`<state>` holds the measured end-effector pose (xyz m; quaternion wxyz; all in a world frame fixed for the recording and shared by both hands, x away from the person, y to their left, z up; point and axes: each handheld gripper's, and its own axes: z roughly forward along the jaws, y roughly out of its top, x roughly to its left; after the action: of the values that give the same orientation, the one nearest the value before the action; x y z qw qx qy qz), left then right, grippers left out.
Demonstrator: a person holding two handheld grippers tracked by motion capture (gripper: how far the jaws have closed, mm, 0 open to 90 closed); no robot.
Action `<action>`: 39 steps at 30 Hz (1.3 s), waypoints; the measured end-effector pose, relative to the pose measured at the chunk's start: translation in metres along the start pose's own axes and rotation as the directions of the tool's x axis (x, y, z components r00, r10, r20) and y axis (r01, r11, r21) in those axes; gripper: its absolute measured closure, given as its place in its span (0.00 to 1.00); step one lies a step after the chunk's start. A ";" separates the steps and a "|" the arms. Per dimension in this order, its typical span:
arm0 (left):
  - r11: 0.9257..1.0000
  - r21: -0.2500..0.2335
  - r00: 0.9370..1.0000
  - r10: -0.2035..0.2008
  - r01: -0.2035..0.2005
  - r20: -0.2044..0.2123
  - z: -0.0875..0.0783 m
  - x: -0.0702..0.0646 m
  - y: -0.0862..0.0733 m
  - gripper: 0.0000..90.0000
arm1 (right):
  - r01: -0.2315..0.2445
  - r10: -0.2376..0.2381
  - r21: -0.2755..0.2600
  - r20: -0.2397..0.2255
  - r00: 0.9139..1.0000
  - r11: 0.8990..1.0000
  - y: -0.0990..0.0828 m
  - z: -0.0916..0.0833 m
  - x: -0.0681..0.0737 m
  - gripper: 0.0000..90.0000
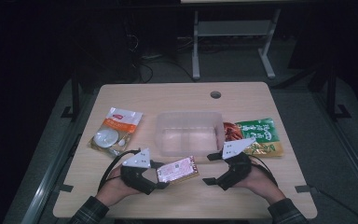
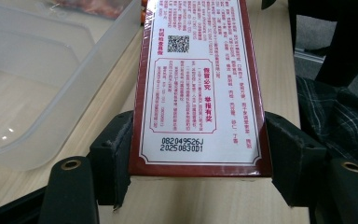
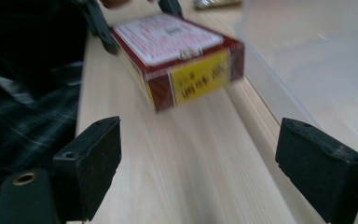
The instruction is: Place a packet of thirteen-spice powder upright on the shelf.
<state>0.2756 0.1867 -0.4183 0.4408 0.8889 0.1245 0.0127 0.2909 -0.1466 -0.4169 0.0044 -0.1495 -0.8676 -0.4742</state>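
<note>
The left tongs [image 1: 161,179] are pinching the near end of the flat dark-red printed carton [image 1: 177,170] near the worktop's [image 1: 256,100] front edge, presenting it toward the clear plastic tub [image 1: 189,132], while the right tongs [image 1: 210,169] are waiting, spread and empty, beside it.

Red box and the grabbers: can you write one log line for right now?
left gripper: shut on red box | right gripper: open, nothing between its jaws | clear tub: nothing inside
</note>
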 end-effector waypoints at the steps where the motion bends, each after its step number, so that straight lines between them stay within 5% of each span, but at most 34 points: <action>1: 1.000 -0.010 1.000 0.005 -0.005 0.000 -0.003 -0.002 -0.001 0.35 | 0.006 -0.006 -0.001 -0.009 1.000 1.000 0.003 0.002 0.000 0.15; 10: 0.999 -0.044 1.000 0.023 -0.023 0.018 -0.007 -0.003 0.001 0.35 | 0.062 -0.064 -0.026 -0.108 0.992 0.998 0.023 0.019 -0.006 0.16; 23: 0.998 -0.052 0.998 0.046 -0.044 0.041 0.000 -0.007 0.004 0.35 | 0.079 -0.084 -0.039 -0.170 0.982 0.996 0.023 0.023 -0.004 0.28; 39: 0.999 -0.026 0.997 0.045 -0.044 0.061 0.011 -0.004 0.005 0.35 | 0.101 -0.113 -0.096 -0.135 0.984 0.990 0.032 0.015 0.002 0.29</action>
<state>0.2739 0.1742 -0.4214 0.4547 0.8860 0.0911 -0.0032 0.2997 -0.1176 -0.3984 0.0333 -0.0689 -0.8500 -0.5212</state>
